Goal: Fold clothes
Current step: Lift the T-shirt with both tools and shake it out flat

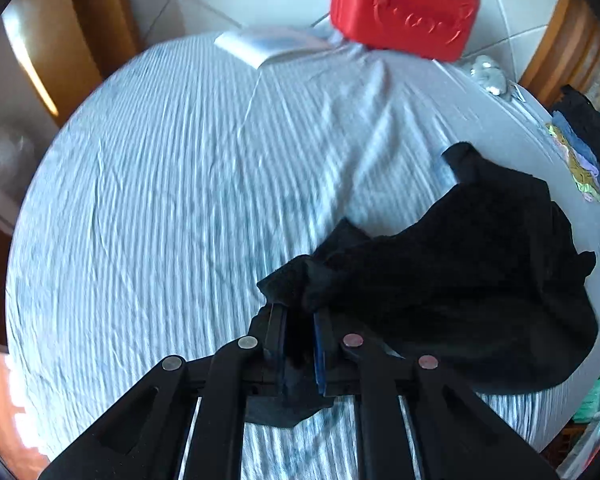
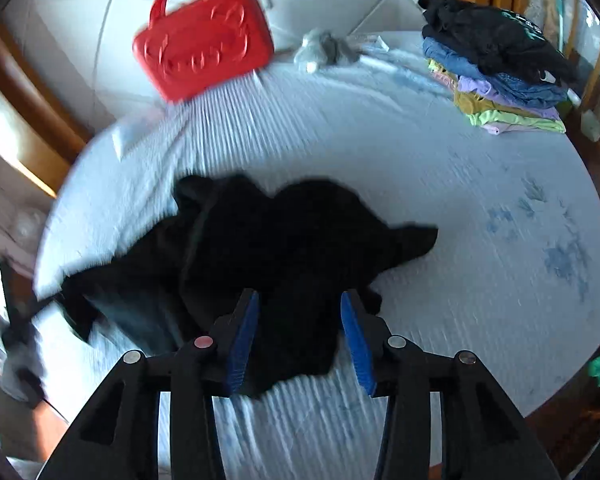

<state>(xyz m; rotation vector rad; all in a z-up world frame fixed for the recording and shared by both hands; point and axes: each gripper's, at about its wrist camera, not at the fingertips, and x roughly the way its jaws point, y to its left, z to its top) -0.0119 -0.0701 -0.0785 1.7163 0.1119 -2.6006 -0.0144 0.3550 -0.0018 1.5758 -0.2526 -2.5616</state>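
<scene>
Red bag (image 2: 203, 40) at the far edge of the pale bedsheet (image 2: 440, 184); beside it, perhaps a grey toy (image 2: 324, 50).

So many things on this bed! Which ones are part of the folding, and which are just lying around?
Part of the folding:
- black garment, crumpled on the bed
- left tongs, shut on its edge
- right tongs, open above it
- pile of folded clothes

Just lying around:
- red bag
- grey bundle
- white flat thing
</scene>
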